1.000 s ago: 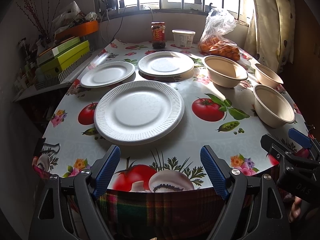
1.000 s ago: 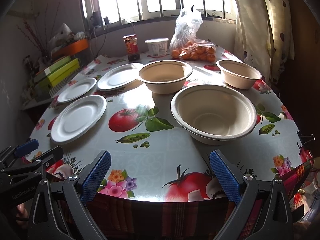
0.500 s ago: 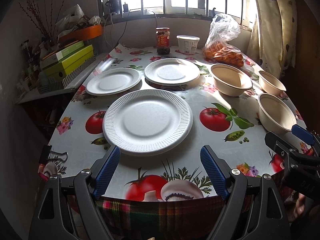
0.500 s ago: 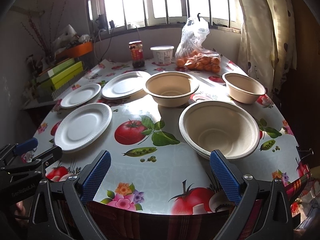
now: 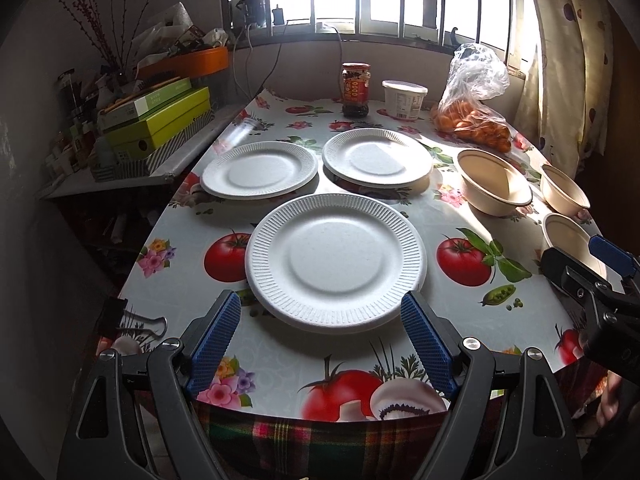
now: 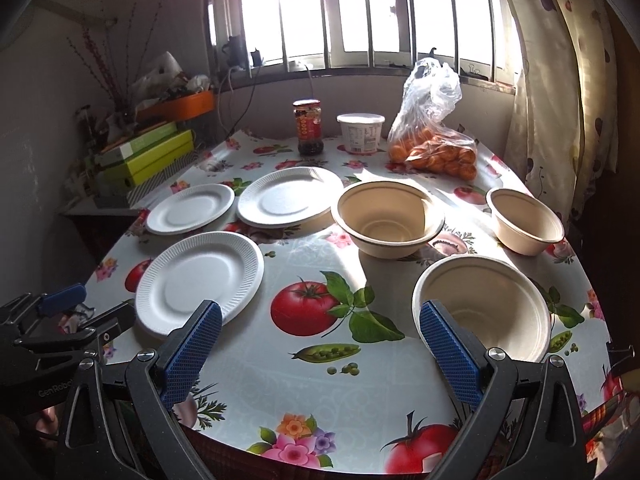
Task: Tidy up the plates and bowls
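Observation:
Three white paper plates lie apart on the table: a near one (image 5: pixel 335 262) (image 6: pixel 200 282), a far-left one (image 5: pixel 259 169) (image 6: pixel 190 207) and a far-middle one (image 5: pixel 377 157) (image 6: pixel 289 201). Three beige bowls stand to the right: a near bowl (image 6: pixel 482 312) (image 5: pixel 570 240), a middle bowl (image 6: pixel 387 218) (image 5: pixel 494 186) and a far-right bowl (image 6: pixel 525 221) (image 5: pixel 565 194). My left gripper (image 5: pixel 322 342) is open, just short of the near plate. My right gripper (image 6: pixel 320 354) is open beside the near bowl's left rim, holding nothing.
The table (image 5: pixel 460 312) has a fruit-print oilcloth. At its far end stand a dark sauce jar (image 5: pixel 355 89), a white tub (image 5: pixel 404 99) and a bag of oranges (image 5: pixel 472 124). Boxes (image 5: pixel 156 120) crowd a shelf on the left. A curtain (image 6: pixel 560 92) hangs on the right.
Both cameras have risen and tilted down, so the plates and bowls sit lower in view. Both grippers stay open. Nothing on the table has moved.

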A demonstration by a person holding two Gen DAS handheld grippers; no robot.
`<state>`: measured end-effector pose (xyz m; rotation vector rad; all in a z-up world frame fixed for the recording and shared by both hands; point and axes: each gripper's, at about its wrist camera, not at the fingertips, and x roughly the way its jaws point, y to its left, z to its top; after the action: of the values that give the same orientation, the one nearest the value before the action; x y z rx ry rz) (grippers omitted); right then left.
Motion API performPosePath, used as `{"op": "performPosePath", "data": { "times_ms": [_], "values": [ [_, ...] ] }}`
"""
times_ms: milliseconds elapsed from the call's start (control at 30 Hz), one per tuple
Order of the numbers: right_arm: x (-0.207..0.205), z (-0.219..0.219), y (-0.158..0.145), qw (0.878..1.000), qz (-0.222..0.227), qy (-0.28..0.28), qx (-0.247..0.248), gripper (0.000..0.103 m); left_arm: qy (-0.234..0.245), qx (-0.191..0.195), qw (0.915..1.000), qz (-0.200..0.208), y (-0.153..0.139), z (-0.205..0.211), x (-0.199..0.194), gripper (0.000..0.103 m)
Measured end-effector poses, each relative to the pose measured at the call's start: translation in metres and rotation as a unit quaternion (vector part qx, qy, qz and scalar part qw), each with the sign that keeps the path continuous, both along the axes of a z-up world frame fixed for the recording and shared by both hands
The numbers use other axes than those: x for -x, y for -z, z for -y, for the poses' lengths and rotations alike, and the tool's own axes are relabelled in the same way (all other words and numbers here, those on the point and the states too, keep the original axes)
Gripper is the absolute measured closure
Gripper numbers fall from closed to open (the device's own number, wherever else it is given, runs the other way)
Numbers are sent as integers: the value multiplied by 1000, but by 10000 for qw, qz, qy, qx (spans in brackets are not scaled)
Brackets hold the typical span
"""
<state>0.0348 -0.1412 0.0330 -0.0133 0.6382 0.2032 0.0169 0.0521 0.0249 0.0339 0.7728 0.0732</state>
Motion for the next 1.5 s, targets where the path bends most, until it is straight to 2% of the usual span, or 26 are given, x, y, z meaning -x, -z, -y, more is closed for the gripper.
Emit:
{"op": "performPosePath", "data": {
  "times_ms": [267,467,600,800,1033,1167,1300,1500],
  "values": [
    [-24,-31,-6,9985,-41,-541,62,3,-323,85,9994,99,-9,-30,-11,20],
    [-45,-48,-16,9961,-15,-881,48,3,-562,370,9977,-52,-9,-59,-26,20],
    [-63,-58,-23,9944,-71,-1046,92,3,-760,406,9962,-93,-11,-75,-36,20],
    [-94,-71,-28,9896,-195,-1422,99,3,-826,590,9948,34,-20,-104,-53,20],
    [-132,-88,-39,9854,-340,-1670,60,3,-917,945,9912,-150,-20,-129,-79,20],
    [-153,-102,-42,9818,-408,-1840,213,3,-1021,933,9902,-198,-19,-135,-91,20],
    [-178,-110,-41,9783,-585,-1982,141,3,-1111,800,9902,-281,-16,-139,-106,20],
    [-211,-126,-37,9673,-806,-2399,144,3,-1042,983,9894,-254,-15,-150,-125,20]
  ]
}}
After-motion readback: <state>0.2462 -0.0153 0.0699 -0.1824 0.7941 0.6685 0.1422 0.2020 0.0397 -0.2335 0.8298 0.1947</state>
